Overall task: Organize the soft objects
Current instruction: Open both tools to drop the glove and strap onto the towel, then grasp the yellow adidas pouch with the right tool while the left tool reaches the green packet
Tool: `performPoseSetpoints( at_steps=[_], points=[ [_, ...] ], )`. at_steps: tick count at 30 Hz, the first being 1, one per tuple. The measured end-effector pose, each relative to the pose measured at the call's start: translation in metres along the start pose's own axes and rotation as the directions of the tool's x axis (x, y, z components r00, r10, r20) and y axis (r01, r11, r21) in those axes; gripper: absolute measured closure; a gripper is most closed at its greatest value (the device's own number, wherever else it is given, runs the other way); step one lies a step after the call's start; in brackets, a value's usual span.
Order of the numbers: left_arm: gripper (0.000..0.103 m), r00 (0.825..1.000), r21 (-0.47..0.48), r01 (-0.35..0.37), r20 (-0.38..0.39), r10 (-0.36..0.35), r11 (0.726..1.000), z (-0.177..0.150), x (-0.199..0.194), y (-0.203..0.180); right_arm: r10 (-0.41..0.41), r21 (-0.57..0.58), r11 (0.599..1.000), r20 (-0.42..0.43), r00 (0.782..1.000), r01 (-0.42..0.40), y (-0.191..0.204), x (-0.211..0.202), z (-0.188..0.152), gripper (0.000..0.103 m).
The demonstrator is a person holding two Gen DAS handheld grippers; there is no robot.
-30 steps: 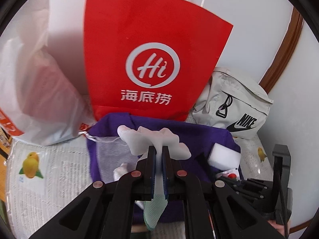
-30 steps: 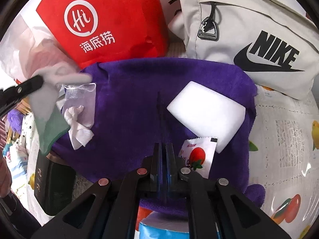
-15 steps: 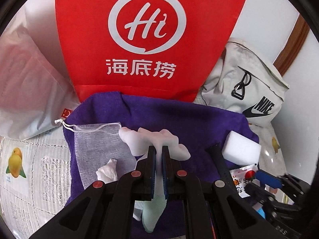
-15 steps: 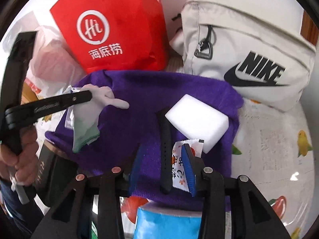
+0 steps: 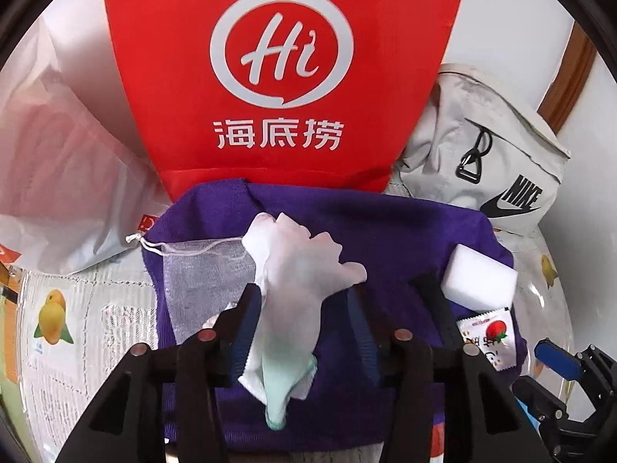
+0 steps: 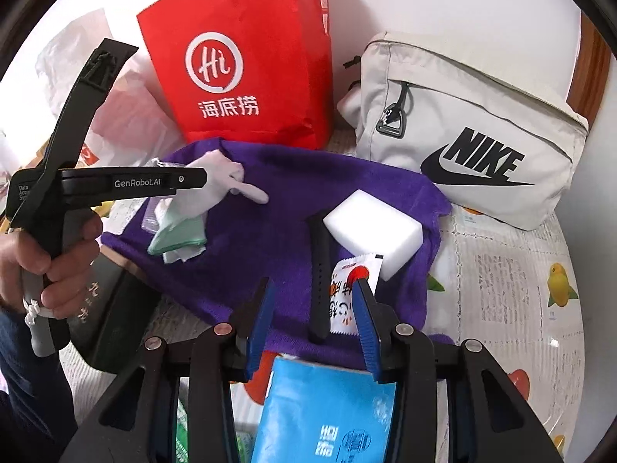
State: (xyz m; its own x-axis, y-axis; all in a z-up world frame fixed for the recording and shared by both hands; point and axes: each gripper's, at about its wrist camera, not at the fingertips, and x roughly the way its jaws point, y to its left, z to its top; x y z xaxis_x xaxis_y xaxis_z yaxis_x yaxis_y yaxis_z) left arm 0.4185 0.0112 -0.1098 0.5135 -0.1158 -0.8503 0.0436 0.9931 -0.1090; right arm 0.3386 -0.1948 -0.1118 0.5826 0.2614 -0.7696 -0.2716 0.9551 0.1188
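A white glove with a mint-green cuff (image 5: 297, 289) lies on the purple towel (image 5: 385, 239), between the spread jaws of my open left gripper (image 5: 304, 308). It also shows in the right wrist view (image 6: 200, 208), under the left gripper's finger (image 6: 154, 182). A mesh drawstring pouch (image 5: 200, 270) lies left of the glove. A white sponge block (image 6: 372, 227), a black strap (image 6: 321, 277) and a snack sachet (image 6: 347, 297) lie on the towel's right part. My right gripper (image 6: 312, 301) is open above the strap and sachet, holding nothing.
A red paper bag (image 5: 285, 77) stands behind the towel, a grey Nike bag (image 6: 462, 146) to its right, white plastic bags (image 5: 65, 169) to its left. A blue packet (image 6: 324, 413) lies near the right gripper. The tablecloth (image 6: 501, 289) has a fruit print.
My left gripper has opened and the glove has dropped from its jaws onto the towel. My right gripper opened earlier and has drawn back and up a little.
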Motion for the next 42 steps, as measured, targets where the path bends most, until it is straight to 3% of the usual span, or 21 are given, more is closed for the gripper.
performPoseSetpoints(
  at_steps=[15, 27, 34, 42],
  points=[
    [0.057, 0.999, 0.000, -0.002, 0.048, 0.002, 1.000, -0.034, -0.071, 0.000, 0.059, 0.013, 0.998, 0.044, 0.997, -0.059, 0.024, -0.050, -0.034, 0.061],
    [0.057, 0.998, 0.008, -0.008, 0.062, 0.008, 1.000, -0.093, -0.131, -0.002, 0.089, 0.039, 0.995, 0.076, 0.993, -0.092, 0.028, -0.096, -0.080, 0.052],
    [0.057, 0.997, -0.020, -0.010, 0.074, 0.011, 1.000, -0.127, -0.157, 0.001, 0.122, -0.011, 0.992, 0.038, 0.992, -0.122, 0.045, -0.110, -0.113, 0.046],
    [0.057, 0.997, -0.026, 0.002, 0.083, 0.000, 1.000, -0.158, -0.174, 0.002, 0.214, -0.070, 0.973, -0.065, 0.975, -0.218, 0.077, -0.103, -0.158, 0.045]
  ],
)
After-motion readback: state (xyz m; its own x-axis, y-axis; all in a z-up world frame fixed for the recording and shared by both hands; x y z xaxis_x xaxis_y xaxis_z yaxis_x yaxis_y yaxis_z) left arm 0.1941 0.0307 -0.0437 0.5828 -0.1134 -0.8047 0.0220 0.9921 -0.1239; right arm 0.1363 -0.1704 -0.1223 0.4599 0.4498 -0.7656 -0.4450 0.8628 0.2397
